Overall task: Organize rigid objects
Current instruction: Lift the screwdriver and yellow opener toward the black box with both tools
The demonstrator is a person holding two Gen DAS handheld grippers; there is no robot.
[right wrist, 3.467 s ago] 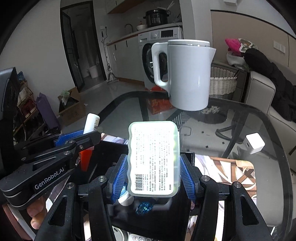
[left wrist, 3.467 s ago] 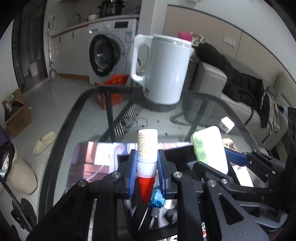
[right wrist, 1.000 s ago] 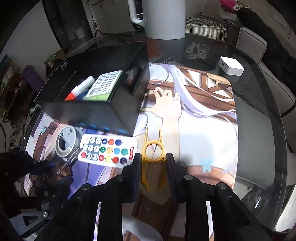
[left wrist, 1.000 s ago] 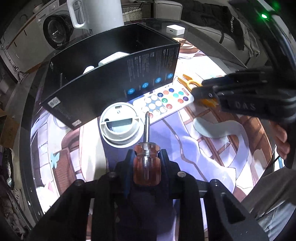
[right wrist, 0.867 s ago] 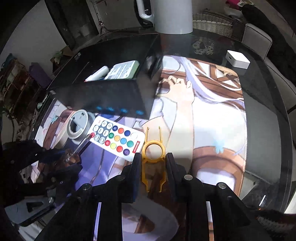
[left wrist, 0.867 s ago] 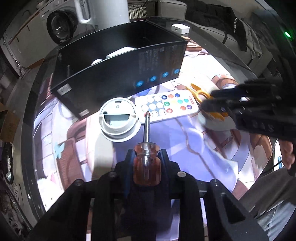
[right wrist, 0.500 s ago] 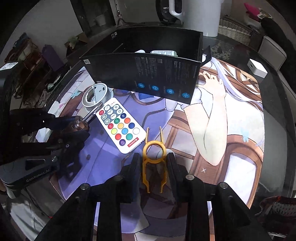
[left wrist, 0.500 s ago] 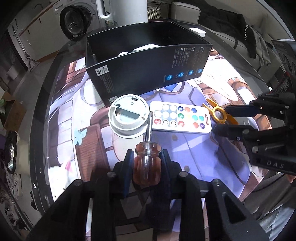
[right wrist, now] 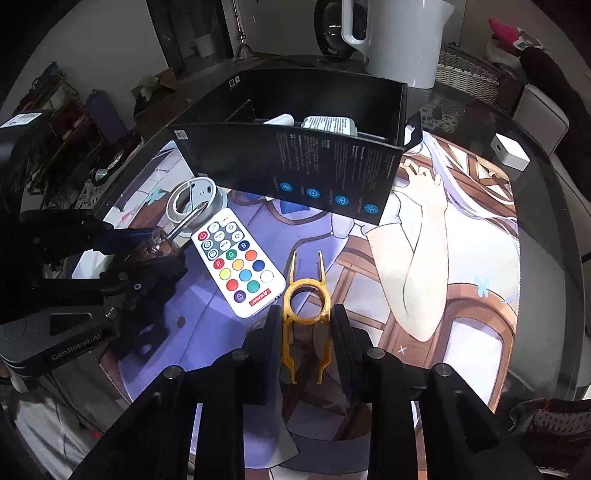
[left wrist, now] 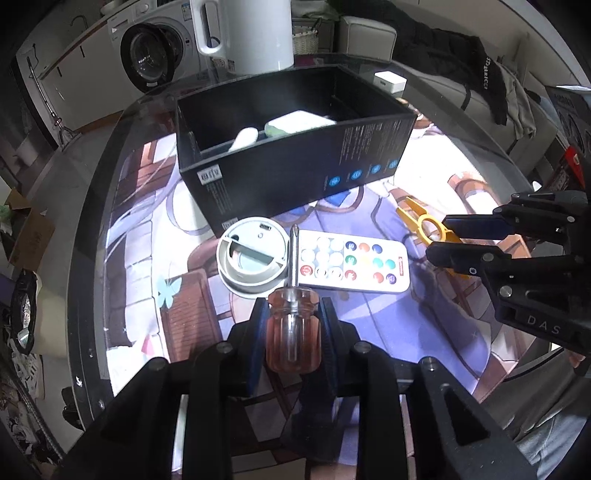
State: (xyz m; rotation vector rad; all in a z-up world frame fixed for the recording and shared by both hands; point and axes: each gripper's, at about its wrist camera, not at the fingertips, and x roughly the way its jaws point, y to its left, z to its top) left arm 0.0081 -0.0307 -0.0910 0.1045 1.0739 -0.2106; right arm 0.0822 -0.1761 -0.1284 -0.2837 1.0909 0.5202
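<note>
While hovering over the glass bench (right wrist: 546,240), closing the left tongs (left wrist: 291,314) on a stubby screwdriver (left wrist: 293,332). Squeezing its clear amber handle from both sides, with the metal shaft poking forward and the tip ending up over the gap between a round grey gadget (left wrist: 255,242) and a remote (right wrist: 238,264). Not touching either of those, as far as can be told.

Closing the right tongs (right wrist: 306,314) too, narrow, pinching a yellow plastic tool (right wrist: 291,284) by the sides of its ring. Holding it with two prongs aimed ahead and two thin legs trailing back between the pads. Hanging just beside the remote's near end.

Leaving the remote flat on the printed mat (right wrist: 443,258), coloured buttons up, right next to the round grey gadget. Sitting just in front of the long side of a black box (left wrist: 295,173), both of them.

Already keeping two things inside that open-topped box: a white tube (left wrist: 243,138) and a flat pale case (left wrist: 295,122) with a green edge, lying side by side. Hard to say more about them, being half hidden by the box wall.

Standing behind the box, a white kettle (left wrist: 255,33). Resting well off to the right on bare glass, a small white cube (right wrist: 509,151).
</note>
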